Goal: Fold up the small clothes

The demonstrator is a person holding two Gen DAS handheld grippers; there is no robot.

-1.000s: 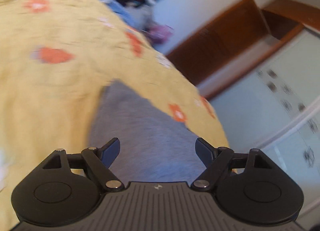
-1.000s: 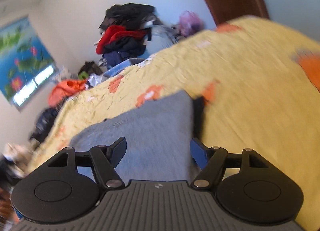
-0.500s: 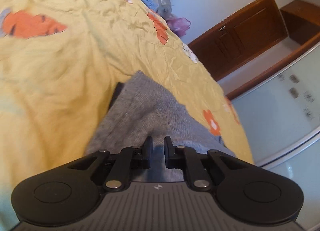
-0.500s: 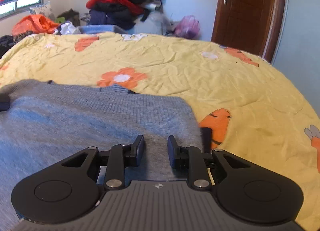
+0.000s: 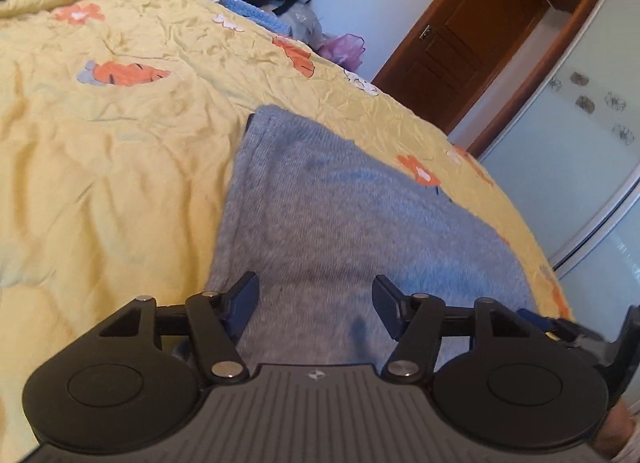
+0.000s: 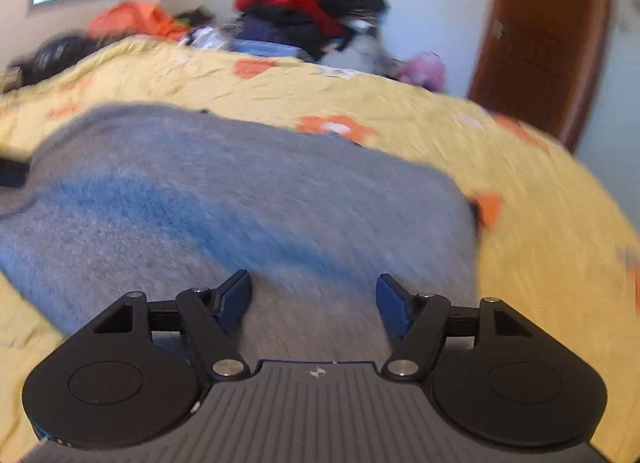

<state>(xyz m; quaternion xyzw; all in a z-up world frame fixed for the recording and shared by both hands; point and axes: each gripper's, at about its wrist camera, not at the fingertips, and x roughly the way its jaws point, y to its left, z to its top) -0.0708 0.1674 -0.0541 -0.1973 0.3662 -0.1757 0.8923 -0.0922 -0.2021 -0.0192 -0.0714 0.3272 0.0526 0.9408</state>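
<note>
a grey knitted garment (image 5: 340, 223) lies spread flat on the yellow flowered bedspread (image 5: 100, 151), near its edge. the left gripper (image 5: 316, 299) hangs over the near part of the knit with its jaws wide apart, holding nothing. the right gripper (image 6: 314, 295) is likewise spread wide and empty above the same garment (image 6: 240, 199); that view is blurred. a heap of clothes (image 6: 312, 11) sits beyond the bed, beside a brown wooden door (image 5: 460, 47).
</note>
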